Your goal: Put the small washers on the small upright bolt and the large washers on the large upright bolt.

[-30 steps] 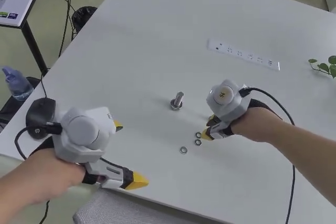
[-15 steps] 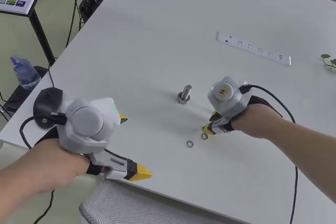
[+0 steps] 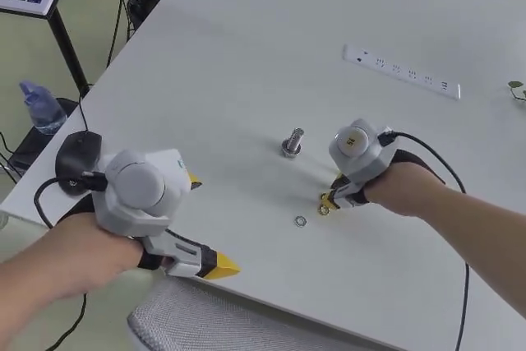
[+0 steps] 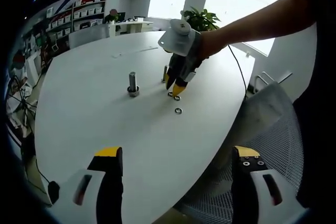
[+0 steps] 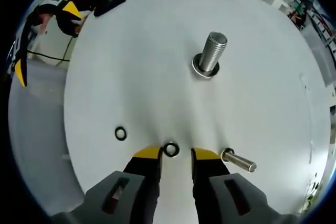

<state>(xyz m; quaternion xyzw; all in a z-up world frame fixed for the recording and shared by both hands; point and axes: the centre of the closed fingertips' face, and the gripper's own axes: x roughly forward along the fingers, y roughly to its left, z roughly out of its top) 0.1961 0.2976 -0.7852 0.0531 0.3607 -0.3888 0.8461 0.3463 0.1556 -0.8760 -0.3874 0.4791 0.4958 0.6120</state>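
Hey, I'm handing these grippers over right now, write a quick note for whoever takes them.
Left gripper: open, empty, at the table's near edge.
Right gripper: open, tips low either side of one washer, not yet pinched.
Second washer lies loose nearby. Large bolt stands ahead, small bolt close beside that gripper.
Done: no washer visible on the small bolt.
Left: both loose washers.

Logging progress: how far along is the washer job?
Done: maybe one; a ring sits at the base of the large bolt, hard to tell. In hand: the open right gripper straddles a small washer on the table. To do: it, a second washer; the small bolt looks bare. The left gripper is open, empty.
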